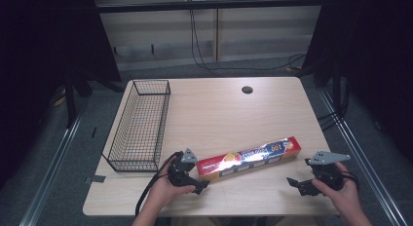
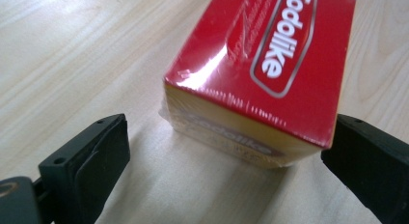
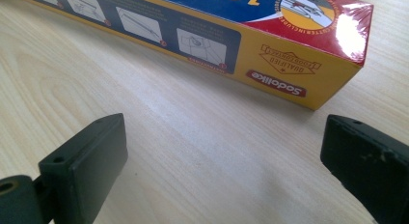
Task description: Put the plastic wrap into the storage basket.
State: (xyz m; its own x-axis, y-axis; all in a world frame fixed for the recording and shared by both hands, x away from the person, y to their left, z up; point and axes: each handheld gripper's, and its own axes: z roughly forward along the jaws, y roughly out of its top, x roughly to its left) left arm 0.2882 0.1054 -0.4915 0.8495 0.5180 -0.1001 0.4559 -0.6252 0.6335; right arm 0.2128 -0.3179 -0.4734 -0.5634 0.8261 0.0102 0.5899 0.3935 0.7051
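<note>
Your long box lies flat on the tabletop, slanting from its near-left end up to its far-right end, just to the right of the wire basket and apart from it. Your left gripper sits at the box's near-left end, with your left hand wrapped around its body. In the left gripper view the red and yellow end of the box reaches in between the two black jaws: the jaws stand wide apart, the right one is right beside the box's corner, so close that you cannot tell whether it touches, and the left one is well clear of the box, with bare tabletop between them. Nothing is clamped there. Your right gripper is held in your right hand near the front right edge of the tabletop, apart from the box's far-right end. In the right gripper view its jaws also stand wide apart over bare wood, and the box's yellow side lies beyond them, not between them.
</note>
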